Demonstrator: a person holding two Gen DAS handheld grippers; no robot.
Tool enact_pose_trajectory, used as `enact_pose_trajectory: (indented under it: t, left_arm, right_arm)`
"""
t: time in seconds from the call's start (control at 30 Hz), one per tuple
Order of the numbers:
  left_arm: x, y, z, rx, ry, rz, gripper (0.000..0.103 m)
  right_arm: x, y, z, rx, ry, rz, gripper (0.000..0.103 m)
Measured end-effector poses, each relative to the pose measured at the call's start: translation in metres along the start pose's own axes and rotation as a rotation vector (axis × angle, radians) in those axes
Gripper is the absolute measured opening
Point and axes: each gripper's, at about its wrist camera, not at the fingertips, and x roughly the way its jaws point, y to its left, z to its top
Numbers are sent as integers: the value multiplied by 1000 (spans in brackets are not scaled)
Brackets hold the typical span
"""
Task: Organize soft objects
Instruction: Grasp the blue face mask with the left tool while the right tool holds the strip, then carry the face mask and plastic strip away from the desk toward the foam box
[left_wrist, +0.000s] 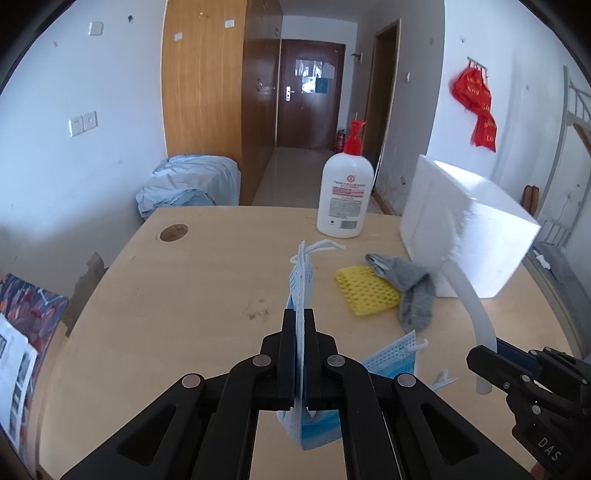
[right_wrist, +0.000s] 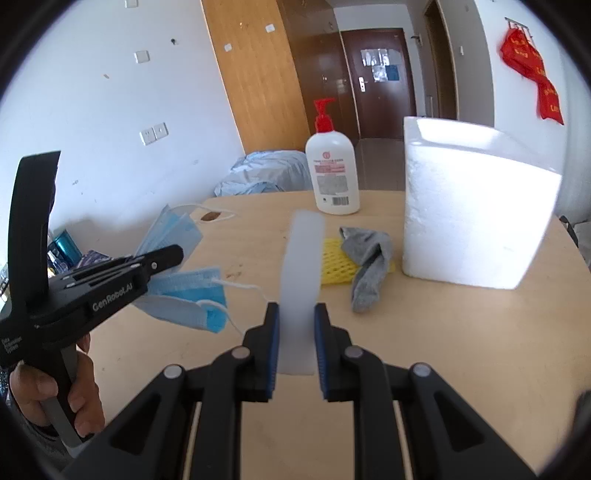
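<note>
Blue face masks (left_wrist: 300, 291) hang edge-on between the closed jaws of my left hand-held gripper (left_wrist: 300, 314), lifted clear of the surface (left_wrist: 184, 295). My right hand-held gripper (right_wrist: 295, 314) is clamped on a pale foam strip (right_wrist: 301, 273) that rises ahead of it. Beyond its tips lie a grey sock (right_wrist: 365, 262) draped over yellow foam netting (right_wrist: 332, 266), with a white foam box (right_wrist: 469, 218) to the right and a pump bottle (right_wrist: 332, 170) farther back.
</note>
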Motion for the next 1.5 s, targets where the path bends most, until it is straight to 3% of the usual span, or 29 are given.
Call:
enact_pose_trajectory:
  t: [0.53, 0.97, 1.5]
  left_arm:
    - [-90, -11, -52, 29, -139, 44, 2]
    - [-150, -11, -83, 36, -255, 52, 2]
    - [-166, -13, -97, 41, -277, 47, 2]
  right_arm:
    - [-62, 26, -34, -14, -139, -99, 21]
    - [-92, 50, -56, -29, -200, -122, 21]
    - [-107, 55, -68, -49, -230, -135, 21]
